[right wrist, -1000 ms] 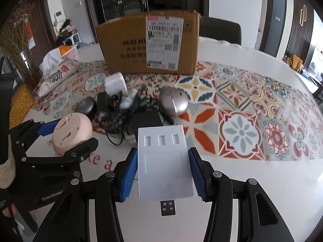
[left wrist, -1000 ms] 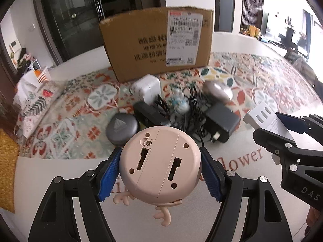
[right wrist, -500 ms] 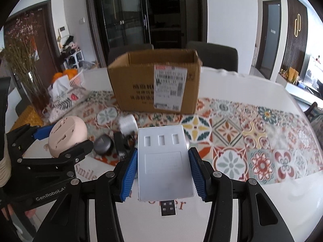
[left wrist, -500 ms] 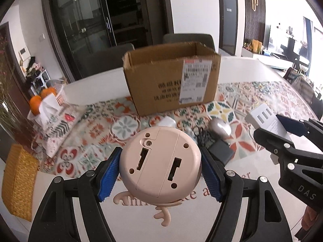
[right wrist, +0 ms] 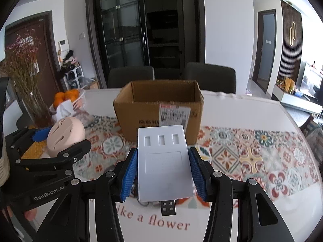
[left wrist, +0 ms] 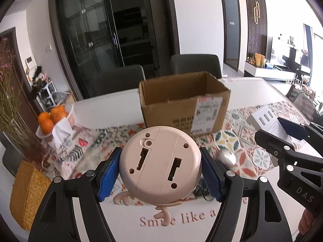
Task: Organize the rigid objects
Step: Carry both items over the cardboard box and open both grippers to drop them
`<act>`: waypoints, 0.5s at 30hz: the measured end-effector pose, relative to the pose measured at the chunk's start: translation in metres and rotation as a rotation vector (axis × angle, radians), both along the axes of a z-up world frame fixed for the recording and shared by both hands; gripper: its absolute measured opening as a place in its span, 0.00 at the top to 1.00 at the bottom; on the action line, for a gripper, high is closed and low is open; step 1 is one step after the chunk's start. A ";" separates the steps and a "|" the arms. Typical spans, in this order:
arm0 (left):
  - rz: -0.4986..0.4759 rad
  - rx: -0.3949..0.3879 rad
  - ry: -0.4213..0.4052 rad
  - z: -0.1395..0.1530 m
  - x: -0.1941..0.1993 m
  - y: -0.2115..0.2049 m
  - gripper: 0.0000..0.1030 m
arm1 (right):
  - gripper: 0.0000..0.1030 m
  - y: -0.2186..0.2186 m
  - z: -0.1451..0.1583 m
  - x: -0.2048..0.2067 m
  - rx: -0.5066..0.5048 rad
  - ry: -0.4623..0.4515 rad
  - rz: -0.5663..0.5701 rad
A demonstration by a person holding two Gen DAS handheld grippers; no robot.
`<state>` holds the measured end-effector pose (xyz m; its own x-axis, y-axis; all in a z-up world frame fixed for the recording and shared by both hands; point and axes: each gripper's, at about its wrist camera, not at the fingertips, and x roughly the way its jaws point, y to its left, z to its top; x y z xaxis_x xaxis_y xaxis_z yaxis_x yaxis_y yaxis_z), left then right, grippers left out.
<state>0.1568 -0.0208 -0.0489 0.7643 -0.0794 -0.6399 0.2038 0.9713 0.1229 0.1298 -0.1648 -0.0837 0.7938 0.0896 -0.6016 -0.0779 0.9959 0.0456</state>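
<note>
Our left gripper (left wrist: 160,178) has its blue pads clamped on either side of a round pinkish-beige gadget (left wrist: 160,164), flat underside facing the camera, with two slots, a screw and a battery-door seam. Little antler-shaped bits poke out below it, so we're guessing it's some cartoon deer lamp or clock. The right gripper (right wrist: 163,178) is squeezing a flat white USB hub (right wrist: 164,162) by its long edges, three ports at the far end and a USB plug sticking out toward us.

Both things are up in the air, over the near edge of the table (right wrist: 252,211) and short of the open cardboard box (right wrist: 159,109), which sits further back on the patterned runner (right wrist: 252,157). We figure the box is where they go.

What could go wrong: the round one is held only at two points on a curved, smooth shell, so it could rotate or squirt out if we tilt it hard. The hub's grip looks more solid. The two grippers are also close side by side, and the box mouth isn't huge, so going in together could knock them into each other or clip the rim. One at a time seems safer.

A silver mouse (left wrist: 226,158) and some dark cables (left wrist: 201,190) are on the runner below. Oranges (left wrist: 50,119) sit in a basket off to the left.
</note>
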 end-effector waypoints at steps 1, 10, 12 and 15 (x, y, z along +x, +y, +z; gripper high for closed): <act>0.001 0.001 -0.006 0.002 0.003 0.001 0.28 | 0.51 0.002 0.003 0.003 -0.007 -0.007 0.000; -0.014 -0.049 0.006 0.017 0.042 0.007 0.28 | 0.51 0.008 0.024 0.038 -0.038 -0.063 -0.008; -0.023 -0.067 0.011 0.019 0.052 0.007 0.28 | 0.51 0.007 0.029 0.047 -0.043 -0.068 -0.012; -0.030 -0.075 0.005 0.024 0.069 0.005 0.28 | 0.51 0.004 0.034 0.063 -0.044 -0.071 -0.022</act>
